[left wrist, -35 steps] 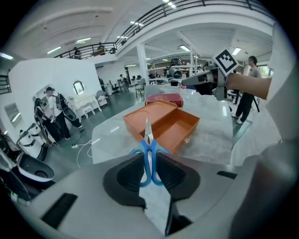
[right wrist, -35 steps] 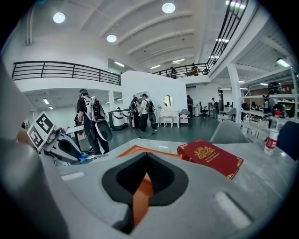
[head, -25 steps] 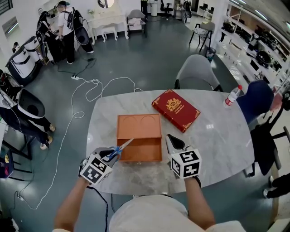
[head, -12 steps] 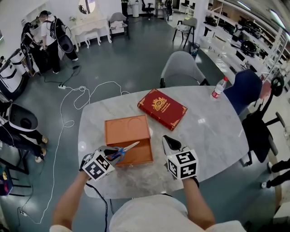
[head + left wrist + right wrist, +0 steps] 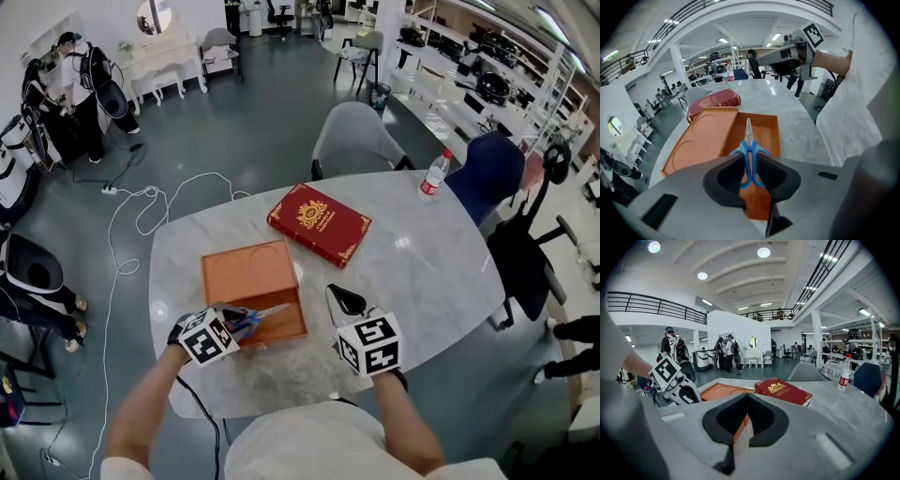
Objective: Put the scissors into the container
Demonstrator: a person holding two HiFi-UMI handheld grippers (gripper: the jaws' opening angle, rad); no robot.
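Left gripper clamped on blue-handled metal scissors over open orange rectangular box; right gripper jaws together, just right of it.

Left forearm and right forearm both reach forward from my torso, bare and roughly parallel. My left gripper is out on the left, angled toward the far right. Its fingers are clamped on the blue handles of the scissors, blades pointing straight ahead. My right gripper hovers to the right, well apart from the left one and aimed far and slightly left. Its marker cube faces up, its two fingers pressed together.
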